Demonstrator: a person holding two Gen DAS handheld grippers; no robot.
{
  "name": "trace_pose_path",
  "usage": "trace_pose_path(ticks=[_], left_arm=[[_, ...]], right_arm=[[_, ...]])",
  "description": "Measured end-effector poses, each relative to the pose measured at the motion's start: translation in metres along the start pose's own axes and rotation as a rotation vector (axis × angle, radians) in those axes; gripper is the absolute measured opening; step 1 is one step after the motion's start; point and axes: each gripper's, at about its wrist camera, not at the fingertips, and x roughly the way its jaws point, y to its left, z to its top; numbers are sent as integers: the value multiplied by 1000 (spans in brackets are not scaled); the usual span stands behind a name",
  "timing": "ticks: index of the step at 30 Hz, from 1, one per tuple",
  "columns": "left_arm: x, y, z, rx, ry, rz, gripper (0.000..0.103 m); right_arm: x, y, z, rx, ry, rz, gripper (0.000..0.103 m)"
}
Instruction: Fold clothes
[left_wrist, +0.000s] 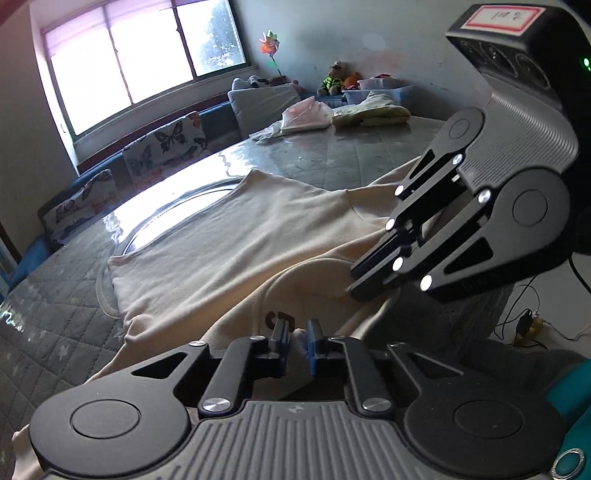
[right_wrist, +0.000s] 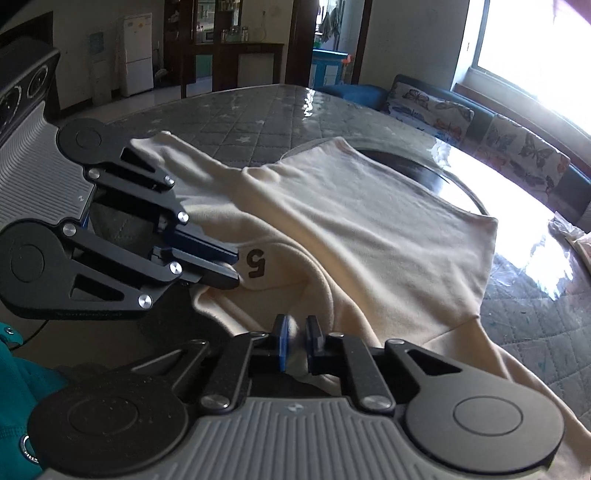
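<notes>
A cream sweatshirt (left_wrist: 221, 236) (right_wrist: 369, 229) lies spread on the quilted grey table (left_wrist: 332, 155) (right_wrist: 240, 110), partly over a round glass turntable (left_wrist: 177, 210) (right_wrist: 424, 173). A dark "5" label (right_wrist: 256, 264) marks the inside of its neck near the table's near edge. In the left wrist view my left gripper (left_wrist: 297, 341) is shut on the near edge of the cloth beside the label. My right gripper (right_wrist: 297, 341) pinches a fold of the same edge between its blue pads. Each view shows the other gripper, the right (left_wrist: 354, 288) and the left (right_wrist: 234, 269), with tips on the cloth by the neck.
Pale yellow and pink clothes (left_wrist: 369, 110) are piled at the table's far end, with a clear storage box (left_wrist: 380, 92) behind. A bench with butterfly cushions (left_wrist: 166, 144) (right_wrist: 517, 144) runs under the window. A cable and plug (left_wrist: 528, 321) lie on the floor. A teal sleeve (right_wrist: 14, 369) shows at the frame edge.
</notes>
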Motion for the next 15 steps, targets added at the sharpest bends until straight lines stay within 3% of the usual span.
trace_pose_path(ticks=[4, 9, 15], left_arm=[[-19, 17, 1, -97, -69, -24, 7], [-49, 33, -5, -188, -148, -105, 7], [-50, 33, -21, -179, -96, -134, 9]], right_arm=[[-14, -3, 1, 16, -48, 0, 4], [-40, -1, -2, 20, -79, 42, 4], [-48, 9, -15, -31, -10, 72, 5]])
